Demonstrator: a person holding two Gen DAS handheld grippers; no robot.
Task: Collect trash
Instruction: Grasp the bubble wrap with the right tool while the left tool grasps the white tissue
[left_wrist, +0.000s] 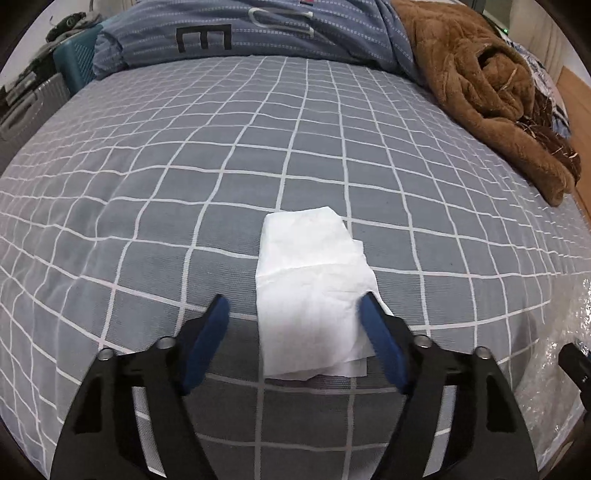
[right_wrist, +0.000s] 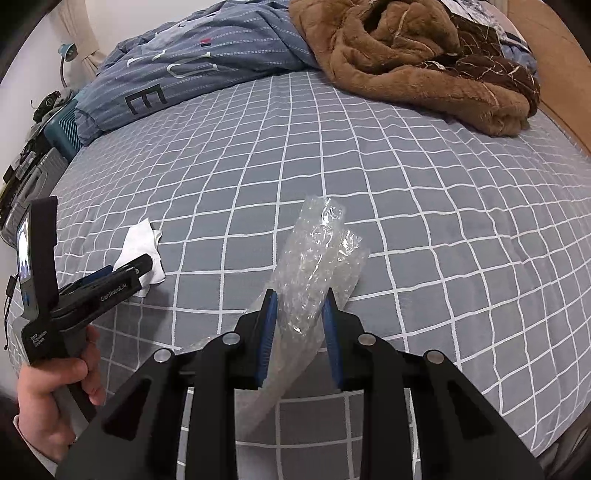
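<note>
A white crumpled tissue (left_wrist: 312, 295) lies flat on the grey checked bed sheet (left_wrist: 184, 166). My left gripper (left_wrist: 295, 306) is open, its blue pads on either side of the tissue's near half, the right pad touching its edge. In the right wrist view the tissue (right_wrist: 142, 243) and the left gripper (right_wrist: 129, 267) show at the left. A clear bubble-wrap piece (right_wrist: 314, 269) lies on the sheet between the blue pads of my right gripper (right_wrist: 301, 302). The pads stand close on both sides of it, whether they press it I cannot tell. The bubble wrap also shows in the left wrist view (left_wrist: 565, 332).
A brown fleece blanket (right_wrist: 417, 62) is heaped at the far right of the bed. A blue striped duvet (left_wrist: 240, 33) lies along the far side. A teal box (left_wrist: 75, 61) and grey cases (right_wrist: 33, 184) stand beside the bed at left.
</note>
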